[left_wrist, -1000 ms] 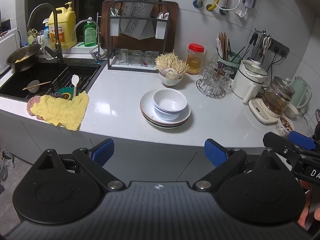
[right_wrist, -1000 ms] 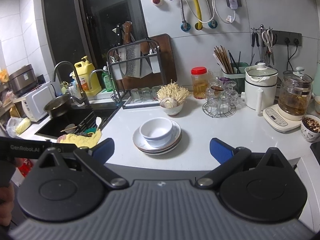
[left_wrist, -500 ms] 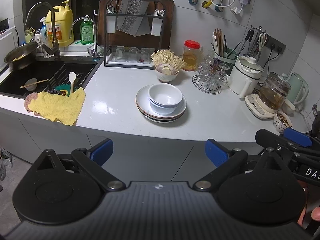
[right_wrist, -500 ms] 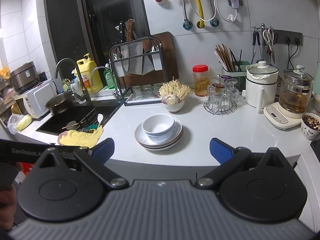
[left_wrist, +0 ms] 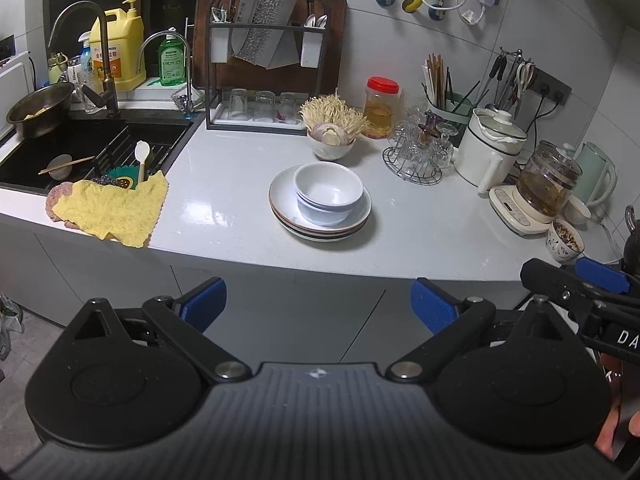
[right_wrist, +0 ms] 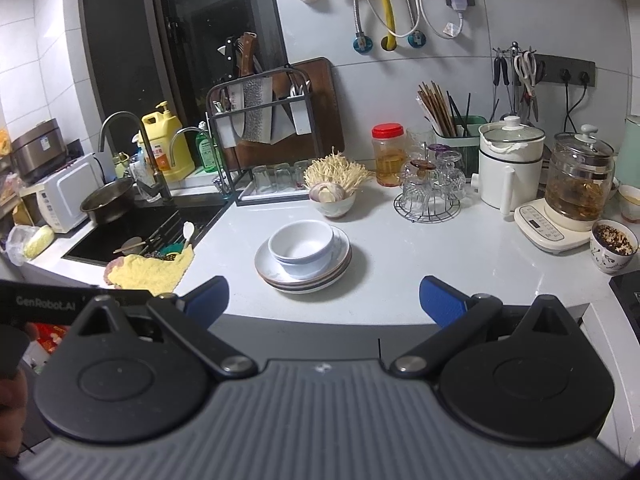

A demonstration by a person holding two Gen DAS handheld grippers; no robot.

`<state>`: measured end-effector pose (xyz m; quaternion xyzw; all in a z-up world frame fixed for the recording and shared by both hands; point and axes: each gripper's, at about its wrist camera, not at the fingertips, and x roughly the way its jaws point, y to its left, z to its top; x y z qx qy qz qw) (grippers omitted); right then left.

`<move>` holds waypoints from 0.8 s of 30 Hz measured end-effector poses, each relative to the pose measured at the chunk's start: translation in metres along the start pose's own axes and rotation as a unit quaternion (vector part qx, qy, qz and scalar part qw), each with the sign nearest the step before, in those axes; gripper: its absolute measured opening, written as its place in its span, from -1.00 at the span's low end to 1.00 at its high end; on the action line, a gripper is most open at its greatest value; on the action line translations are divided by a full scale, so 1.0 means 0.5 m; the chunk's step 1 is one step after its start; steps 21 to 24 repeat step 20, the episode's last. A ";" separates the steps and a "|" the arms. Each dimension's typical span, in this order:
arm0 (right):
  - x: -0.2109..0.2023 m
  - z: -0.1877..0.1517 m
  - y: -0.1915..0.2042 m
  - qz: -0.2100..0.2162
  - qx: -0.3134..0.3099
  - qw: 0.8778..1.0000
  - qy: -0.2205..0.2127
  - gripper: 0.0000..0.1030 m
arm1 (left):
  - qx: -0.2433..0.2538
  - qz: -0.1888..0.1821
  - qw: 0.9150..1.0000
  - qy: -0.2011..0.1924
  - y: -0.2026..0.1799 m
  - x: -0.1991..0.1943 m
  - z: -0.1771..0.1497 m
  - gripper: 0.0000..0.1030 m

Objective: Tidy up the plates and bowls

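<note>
Left tongs (left_wrist: pixel 318 304) drawn back; bowls (left_wrist: pixel 328 192) untouched

Ahead of the fingers ran a glossy white stone tabletop (right_wrist: pixel 420 256) backed by a wall of large pale grey tiles (right_wrist: pixel 532 20). Beyond the left finger lay a black recessed sink (left_wrist: pixel 60 148) beneath a dark night window (right_wrist: pixel 208 40). Below the fingers stood plain grey cabinet doors (left_wrist: pixel 288 308) over a grey tiled floor (left_wrist: pixel 28 332).

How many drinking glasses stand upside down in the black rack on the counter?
3, side by side on the white tray of the black rack: left, middle and right. The frame may hide more.
</note>
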<state>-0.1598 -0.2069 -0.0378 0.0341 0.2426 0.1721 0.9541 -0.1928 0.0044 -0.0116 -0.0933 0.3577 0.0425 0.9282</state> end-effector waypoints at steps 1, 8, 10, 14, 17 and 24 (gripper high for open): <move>0.000 0.000 -0.002 0.001 0.000 1.000 0.000 1.00 | -0.001 0.001 1.000 -0.001 -0.001 0.001 0.000 0.95; 0.003 0.001 -0.006 0.002 0.003 1.000 0.003 1.00 | -0.002 0.000 1.000 -0.002 -0.007 0.003 0.007 0.95; 0.005 0.001 -0.005 0.005 0.002 1.000 0.004 1.00 | -0.003 0.000 1.000 -0.002 -0.007 0.002 0.007 0.95; 0.007 0.000 -0.002 0.005 -0.001 1.000 0.004 1.00 | -0.007 0.002 1.000 -0.001 -0.002 -0.002 0.007 0.95; 0.009 -0.003 0.000 0.006 0.002 1.000 0.005 1.00 | -0.002 0.003 1.000 -0.002 0.001 -0.005 0.007 0.95; 0.009 -0.004 0.003 0.004 0.003 1.000 0.003 1.00 | 0.005 0.003 1.000 -0.005 0.001 -0.008 0.008 0.95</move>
